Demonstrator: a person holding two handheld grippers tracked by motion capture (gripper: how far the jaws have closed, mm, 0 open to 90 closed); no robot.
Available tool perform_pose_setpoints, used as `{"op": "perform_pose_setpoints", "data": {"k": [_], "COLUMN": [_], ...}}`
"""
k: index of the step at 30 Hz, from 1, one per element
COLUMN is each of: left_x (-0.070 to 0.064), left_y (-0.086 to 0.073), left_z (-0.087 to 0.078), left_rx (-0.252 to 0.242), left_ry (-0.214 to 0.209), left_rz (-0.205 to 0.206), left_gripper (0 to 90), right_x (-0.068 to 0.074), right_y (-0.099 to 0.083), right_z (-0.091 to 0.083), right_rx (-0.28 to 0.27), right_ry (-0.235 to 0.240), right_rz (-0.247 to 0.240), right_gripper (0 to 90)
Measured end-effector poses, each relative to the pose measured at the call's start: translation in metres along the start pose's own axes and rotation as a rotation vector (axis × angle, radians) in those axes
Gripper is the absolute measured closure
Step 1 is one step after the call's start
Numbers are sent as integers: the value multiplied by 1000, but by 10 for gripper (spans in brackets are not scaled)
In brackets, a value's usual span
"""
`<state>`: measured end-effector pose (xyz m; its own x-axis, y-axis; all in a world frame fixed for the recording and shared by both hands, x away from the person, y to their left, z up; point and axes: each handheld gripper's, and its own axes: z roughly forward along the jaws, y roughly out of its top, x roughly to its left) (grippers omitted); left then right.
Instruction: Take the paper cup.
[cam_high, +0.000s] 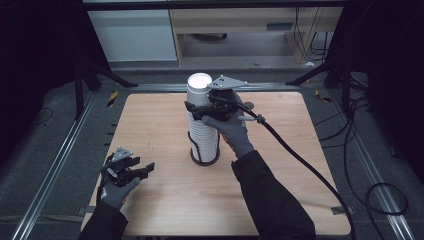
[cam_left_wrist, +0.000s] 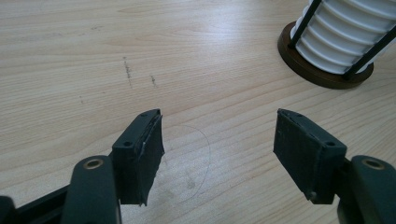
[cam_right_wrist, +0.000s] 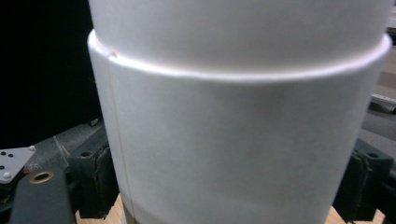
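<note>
In the right gripper view the white cup (cam_right_wrist: 233, 140) ran past the top and bottom edges and hid the inner faces of both jaws, while the cup stack (cam_left_wrist: 345, 32) in the left gripper view was cut off at the top and right edges.

Lab: framed rig (cam_high: 55, 150); trailing cables (cam_high: 372, 195)

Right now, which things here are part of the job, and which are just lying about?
In the job:
- stack of white paper cups, upside down
- black wire cup holder with its round base
- right gripper, jaws around the top cup
- left gripper, open, waiting

Lying about:
- cables on the floor
- wooden cabinet behind
</note>
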<state>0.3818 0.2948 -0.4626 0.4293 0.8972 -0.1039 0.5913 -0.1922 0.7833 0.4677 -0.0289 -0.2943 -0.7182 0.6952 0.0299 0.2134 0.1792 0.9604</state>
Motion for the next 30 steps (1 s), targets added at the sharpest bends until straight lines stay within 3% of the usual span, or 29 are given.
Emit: {"op": "perform_pose_setpoints", "data": {"k": [16, 18, 22, 30], "left_x": [1, 1, 0, 1], "left_y": [0, 0, 0, 0], "left_z": [1, 1, 1, 1], "left_rx": [6, 5, 7, 9], "left_ry": [-3, -3, -5, -3], "left_rz": [-1, -1, 0, -3], "left_gripper": [320, 320, 319, 318], "right_x": [0, 0, 3, 5], "right_y": [1, 8, 20, 34], "right_z": [-1, -7, -10, -15], "right_rx": [-12, -52, -28, -29], "right_ry": [14, 14, -1, -1], "right_rz": [-20, -17, -49, -66], "right_gripper": [152, 155, 155, 156]}}
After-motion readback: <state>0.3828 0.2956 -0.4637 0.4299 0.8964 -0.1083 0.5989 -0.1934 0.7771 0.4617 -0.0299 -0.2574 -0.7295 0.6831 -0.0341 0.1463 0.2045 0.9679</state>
